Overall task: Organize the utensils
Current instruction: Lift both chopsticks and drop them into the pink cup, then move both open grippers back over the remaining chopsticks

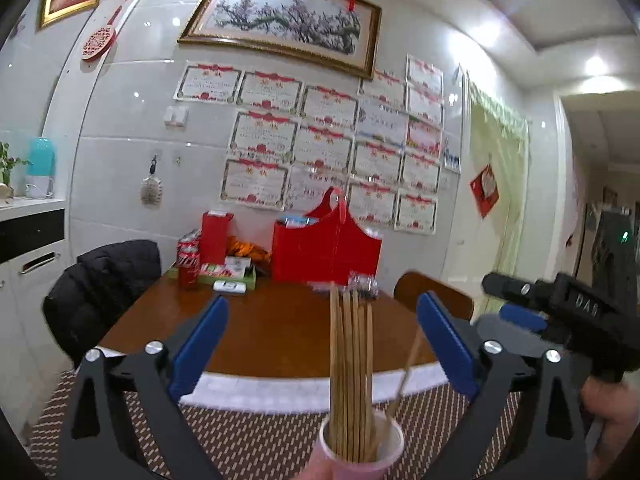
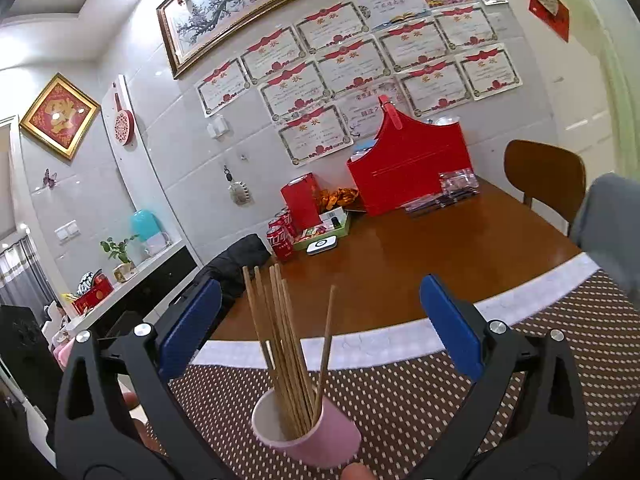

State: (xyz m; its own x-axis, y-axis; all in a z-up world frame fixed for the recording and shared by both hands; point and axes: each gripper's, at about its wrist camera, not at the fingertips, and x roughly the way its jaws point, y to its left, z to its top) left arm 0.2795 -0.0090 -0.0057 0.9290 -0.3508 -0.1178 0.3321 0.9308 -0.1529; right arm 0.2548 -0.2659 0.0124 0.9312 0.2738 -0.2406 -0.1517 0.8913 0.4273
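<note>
A pink cup (image 1: 360, 452) (image 2: 316, 436) stands upright on a brown dotted placemat (image 2: 460, 400) and holds several wooden chopsticks (image 1: 352, 360) (image 2: 280, 340). One stick leans away to the right of the bundle. My left gripper (image 1: 322, 308) is open, its blue pads wide apart on either side of the sticks and touching none. My right gripper (image 2: 320, 292) is open too, with the cup and sticks low between its fingers and untouched. In the left wrist view the right gripper's black body (image 1: 560, 312) shows at the right edge.
The placemat lies at the near edge of a brown wooden table (image 2: 420, 260). At the far side stand a red basket (image 2: 412, 168), cola cans (image 2: 280, 240) and a green tray. A wooden chair (image 2: 544, 172) is right; a black jacket (image 1: 104, 292) hangs left.
</note>
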